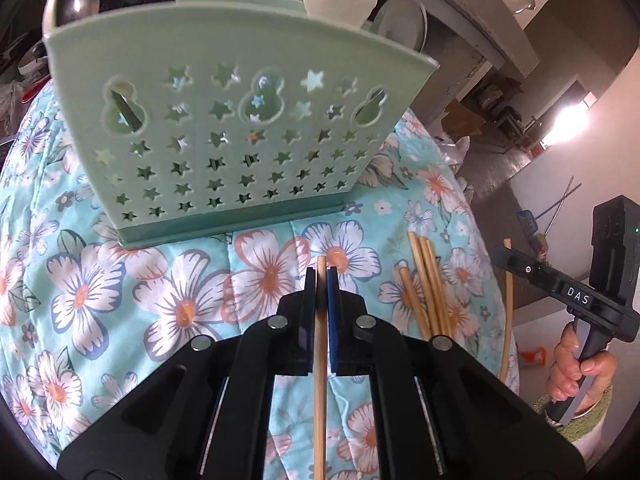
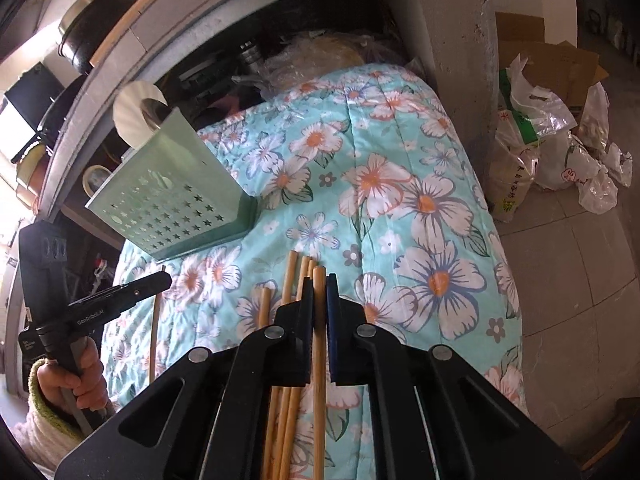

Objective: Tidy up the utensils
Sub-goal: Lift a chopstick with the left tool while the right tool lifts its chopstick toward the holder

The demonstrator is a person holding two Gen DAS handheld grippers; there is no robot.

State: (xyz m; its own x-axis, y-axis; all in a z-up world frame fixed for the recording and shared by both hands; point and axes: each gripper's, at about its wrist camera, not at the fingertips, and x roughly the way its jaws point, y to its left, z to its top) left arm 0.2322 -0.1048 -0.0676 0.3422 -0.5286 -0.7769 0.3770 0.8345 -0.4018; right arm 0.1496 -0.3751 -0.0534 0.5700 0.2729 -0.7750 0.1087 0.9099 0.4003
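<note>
Step in hand, my reading: pickup done, each tool carrying one chopstick, delivery pending.

Holder (image 1: 240,128) stood at 11 o'clock on floral cloth (image 1: 80,280), spoons already inside, front wall facing me.

Left gripper (image 1: 321,280) pinched narrow on single chopstick (image 1: 320,360).

Loose chopsticks (image 1: 426,280) lay at 2 o'clock.

Right gripper (image 2: 319,284) clamped another chopstick (image 2: 319,340), the spare ones just beside.

Next, I judged: tip sticks upright, clear holder's rim, drop in.

Cloth edge fell away at 3 o'clock; open room above cloth.
</note>
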